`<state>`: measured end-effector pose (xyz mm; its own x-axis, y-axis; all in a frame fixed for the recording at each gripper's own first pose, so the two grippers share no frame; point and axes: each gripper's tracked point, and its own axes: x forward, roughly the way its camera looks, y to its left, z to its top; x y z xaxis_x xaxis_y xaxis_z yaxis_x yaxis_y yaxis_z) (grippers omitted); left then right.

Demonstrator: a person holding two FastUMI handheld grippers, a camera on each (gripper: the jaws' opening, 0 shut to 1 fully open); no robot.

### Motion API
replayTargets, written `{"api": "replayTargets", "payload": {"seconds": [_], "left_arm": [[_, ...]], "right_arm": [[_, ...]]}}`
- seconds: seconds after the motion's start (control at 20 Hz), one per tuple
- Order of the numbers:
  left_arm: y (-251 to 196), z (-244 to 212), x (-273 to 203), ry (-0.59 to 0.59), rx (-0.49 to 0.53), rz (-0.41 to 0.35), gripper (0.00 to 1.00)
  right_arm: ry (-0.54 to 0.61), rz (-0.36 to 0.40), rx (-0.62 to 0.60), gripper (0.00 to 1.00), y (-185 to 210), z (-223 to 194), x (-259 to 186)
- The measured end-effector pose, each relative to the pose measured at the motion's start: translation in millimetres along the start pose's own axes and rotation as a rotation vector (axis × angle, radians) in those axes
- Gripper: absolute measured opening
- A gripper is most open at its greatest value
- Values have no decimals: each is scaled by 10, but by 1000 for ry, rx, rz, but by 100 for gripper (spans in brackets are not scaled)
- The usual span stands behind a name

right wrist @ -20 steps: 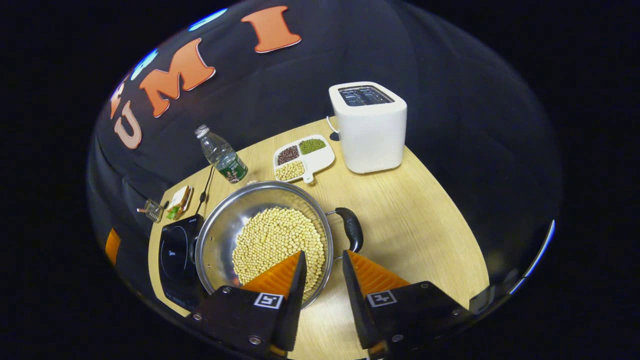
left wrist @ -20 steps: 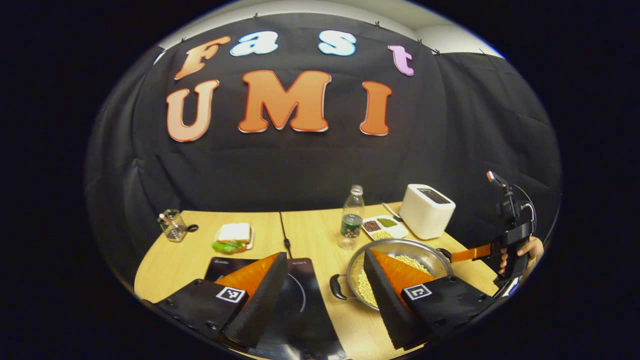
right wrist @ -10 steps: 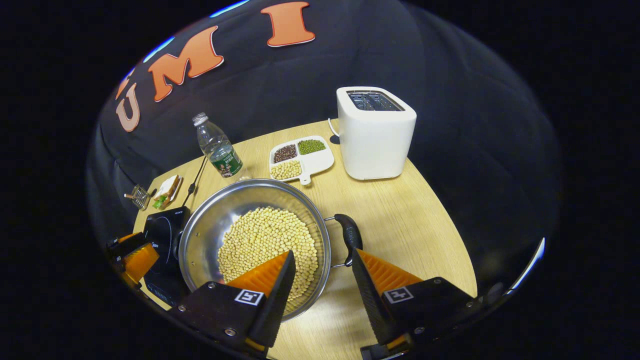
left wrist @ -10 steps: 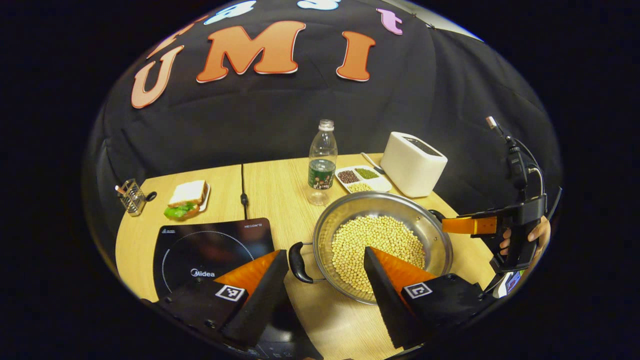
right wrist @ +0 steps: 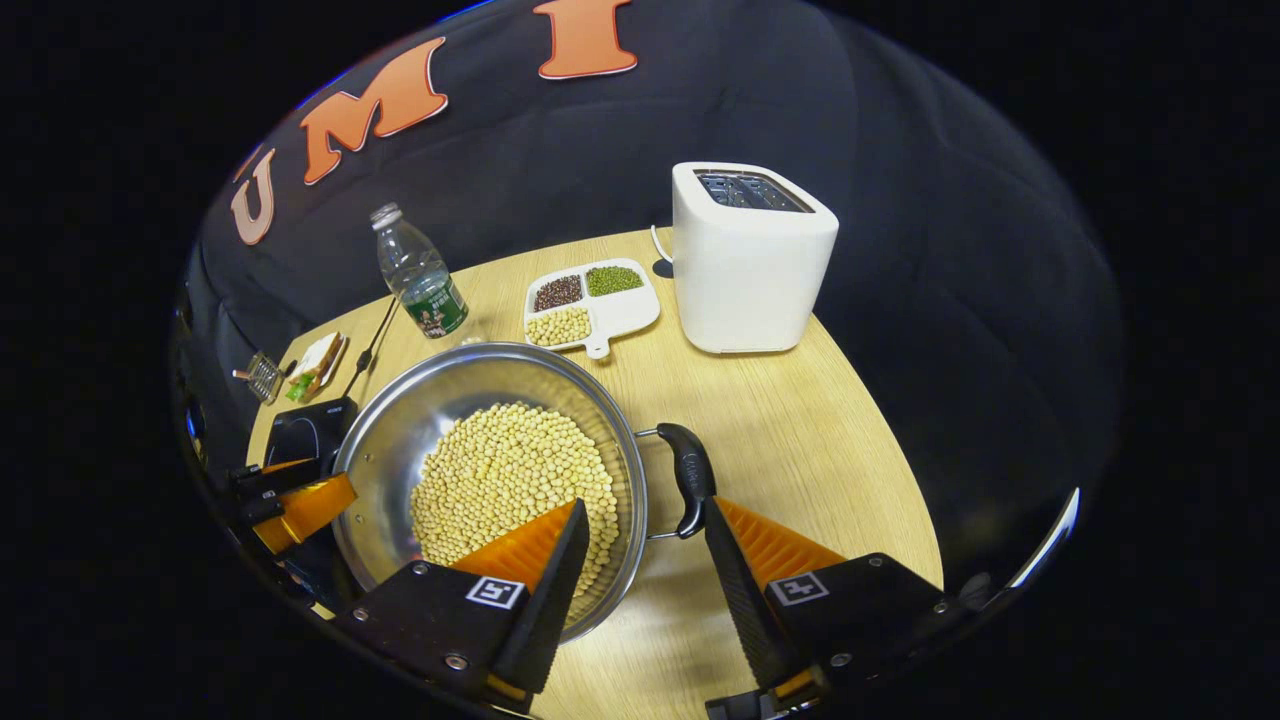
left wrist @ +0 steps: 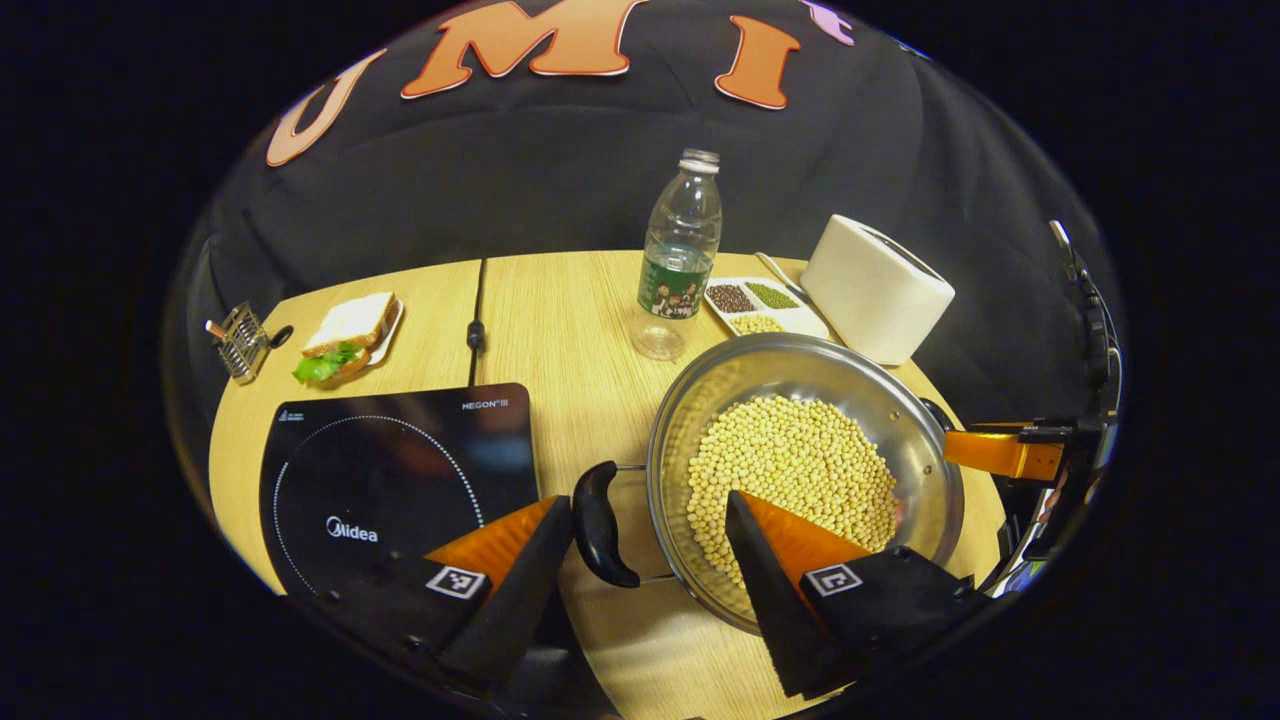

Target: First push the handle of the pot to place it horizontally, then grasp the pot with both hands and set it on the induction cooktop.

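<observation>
Pot (left wrist: 805, 470) of beans on worktop (left wrist: 570, 320), just right of cooktop (left wrist: 400, 470). Handles lie L-R: left tool (left wrist: 650, 560) straddles near handle (left wrist: 600, 525), right tool (right wrist: 640, 560) the other (right wrist: 688, 478). Both tools apart, nothing clamped.

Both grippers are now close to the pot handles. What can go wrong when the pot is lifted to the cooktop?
1. The shallow steel pot holds loose yellow soybeans; uneven lifting by the two grippers could tilt it and spill them.
2. The left gripper and right gripper have open jaws, each astride a black loop handle; a shallow bite might slip.
3. The clear plastic bottle stands near the rim and could be knocked on the way to the black induction cooktop.
</observation>
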<state>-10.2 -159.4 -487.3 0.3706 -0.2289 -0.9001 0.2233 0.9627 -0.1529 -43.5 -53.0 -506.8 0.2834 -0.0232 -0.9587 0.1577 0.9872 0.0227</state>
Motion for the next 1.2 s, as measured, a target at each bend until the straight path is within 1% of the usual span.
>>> {"api": "replayTargets", "payload": {"seconds": [0.2, 0.3, 0.45, 0.55, 0.6, 0.7, 0.9, 1.05, 1.1, 1.15, 1.2], "left_arm": [[-30, 5, 112, -13, 41, 10, 97], [-36, -3, 198, -16, 45, 11, 97], [-37, -34, 348, -7, 46, 16, 97], [-20, -50, 419, -10, 43, 35, 99], [-20, -36, 440, -24, 51, 46, 97], [-6, -45, 480, -33, 79, 65, 96], [19, -51, 585, -24, 101, 89, 96], [55, -38, 664, -35, 101, 109, 96], [64, -36, 674, -41, 97, 115, 94], [67, -23, 682, -45, 96, 122, 95], [77, -16, 699, -51, 97, 129, 94]], "right_arm": [[5, -29, -24, 74, -45, -24, 66], [3, -55, -32, 75, -82, -20, 112], [11, -74, -29, 75, -134, -48, 133], [21, -107, -36, 75, -204, -74, 207], [37, -113, -37, 75, -219, -108, 236], [48, -103, -28, 75, -197, -106, 280], [36, -118, -32, 75, -237, -67, 402], [33, -126, -19, 75, -226, -95, 478], [22, -129, -28, 72, -217, -93, 495], [11, -132, -40, 75, -205, -86, 511], [0, -141, -49, 73, -204, -78, 508]]}}
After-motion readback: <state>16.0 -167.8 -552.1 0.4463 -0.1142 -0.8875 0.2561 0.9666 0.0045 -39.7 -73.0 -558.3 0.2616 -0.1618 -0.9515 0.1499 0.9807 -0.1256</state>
